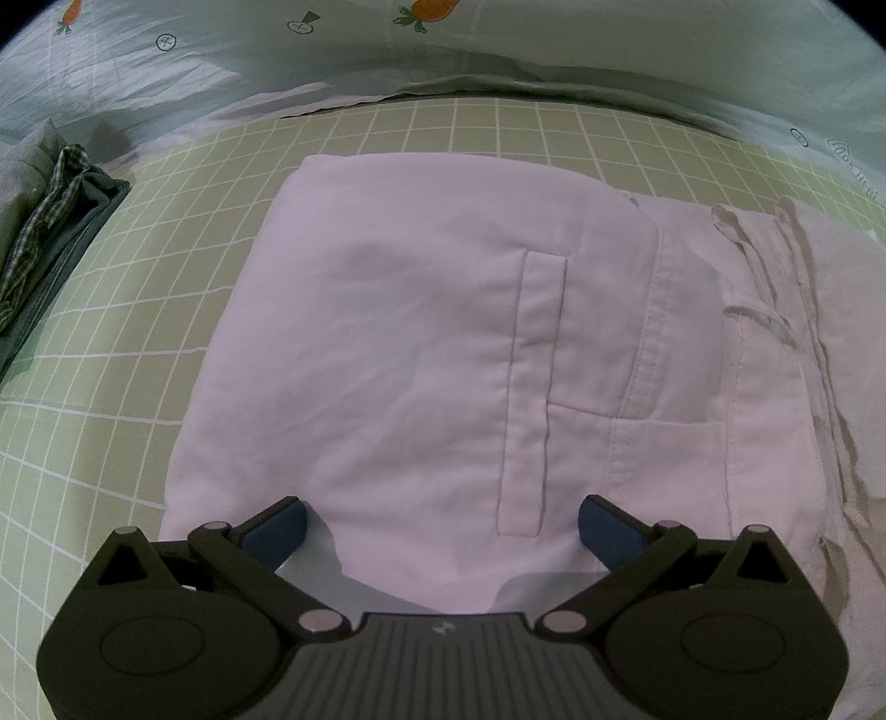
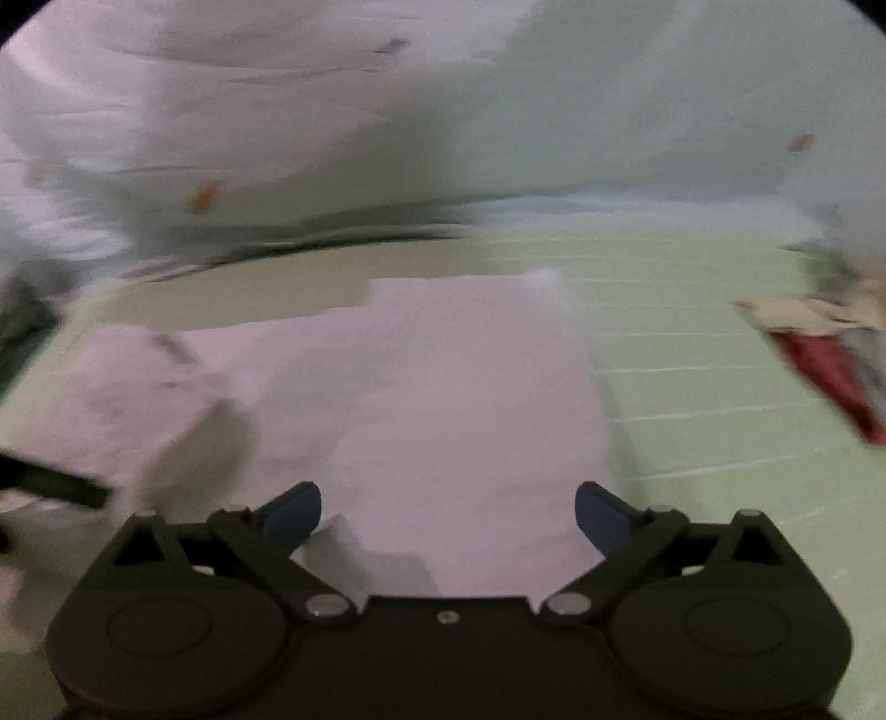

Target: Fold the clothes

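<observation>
1. Left gripper (image 1: 442, 523): jaws spread wide, blue pads (image 1: 279, 526) well apart, nothing pinched. It sits over the near edge of the shorts (image 1: 421, 343).
2. Shorts: pale pink-white, folded into a rough rectangle, flat on the mat (image 1: 111, 399). Slit pocket (image 1: 534, 387) runs front to back, right of centre; waistband seam and drawstrings (image 1: 797, 266) lie on the right part.
3. Mat: green w/ white grid, under the whole garment; shows on left and far sides.
4. Far side: sheet (image 1: 232, 50) w/ carrot print, bunched along the mat's far edge.
5. Far left: stack (image 1: 50, 221) of dark folded clothes, a checked piece on top, well apart from the shorts.
6. Right gripper (image 2: 447, 512): jaws also wide apart, pads not on any cloth. Right wrist view heavily blurred.
7. Right view: shorts (image 2: 432, 399) straight ahead on the mat (image 2: 692, 387), near edge between the fingers; a raised fold w/ shadow on their left side.
8. Right edge of that view: red and grey cloth pile (image 2: 825, 354) on the mat, apart from the shorts; too blurred for detail.
9. Low left of that view: a dark bar (image 2: 50, 482) over the cloth; can't tell what it is.
</observation>
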Demonstrator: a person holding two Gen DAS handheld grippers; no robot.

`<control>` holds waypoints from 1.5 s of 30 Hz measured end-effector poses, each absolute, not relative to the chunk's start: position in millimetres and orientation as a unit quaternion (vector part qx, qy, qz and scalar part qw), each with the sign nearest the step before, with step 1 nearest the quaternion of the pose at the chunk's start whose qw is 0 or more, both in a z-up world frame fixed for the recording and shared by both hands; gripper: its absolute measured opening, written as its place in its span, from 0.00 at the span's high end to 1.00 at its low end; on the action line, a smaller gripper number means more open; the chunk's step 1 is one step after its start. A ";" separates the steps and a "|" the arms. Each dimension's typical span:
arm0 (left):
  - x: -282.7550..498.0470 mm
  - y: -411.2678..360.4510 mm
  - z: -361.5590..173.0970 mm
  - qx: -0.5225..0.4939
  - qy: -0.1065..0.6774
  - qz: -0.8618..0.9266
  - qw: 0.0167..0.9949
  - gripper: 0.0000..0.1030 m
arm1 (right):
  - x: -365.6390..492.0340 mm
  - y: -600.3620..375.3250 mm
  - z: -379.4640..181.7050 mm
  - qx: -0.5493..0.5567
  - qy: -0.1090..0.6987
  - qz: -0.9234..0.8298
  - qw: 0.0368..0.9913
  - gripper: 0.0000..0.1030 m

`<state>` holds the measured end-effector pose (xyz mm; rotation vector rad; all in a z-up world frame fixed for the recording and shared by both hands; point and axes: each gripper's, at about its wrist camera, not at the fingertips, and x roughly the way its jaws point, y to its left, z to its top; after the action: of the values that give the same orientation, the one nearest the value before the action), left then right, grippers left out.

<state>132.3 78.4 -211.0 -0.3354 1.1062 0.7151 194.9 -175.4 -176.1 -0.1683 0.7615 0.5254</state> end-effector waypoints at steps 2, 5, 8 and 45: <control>132.1 78.8 -211.0 -0.155 0.512 0.330 0.778 0.00 | 203.4 -183.5 -181.5 -0.085 0.376 0.232 0.893 0.02; 132.0 79.5 -210.7 -0.154 0.513 0.329 0.778 0.00 | 218.8 -195.6 -194.5 -0.059 0.408 0.222 0.884 0.02; 132.6 80.1 -210.2 -0.155 0.514 0.329 0.777 0.00 | 229.3 -206.8 -191.5 -0.009 0.409 0.219 0.885 0.02; 70.3 108.1 -137.7 -0.134 0.501 0.332 0.788 0.00 | 156.8 -153.2 -65.9 0.169 0.301 0.364 0.865 0.88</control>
<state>70.3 108.1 -137.7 -0.2893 1.0803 0.7144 156.8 -153.2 -65.9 0.3548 0.6304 0.7619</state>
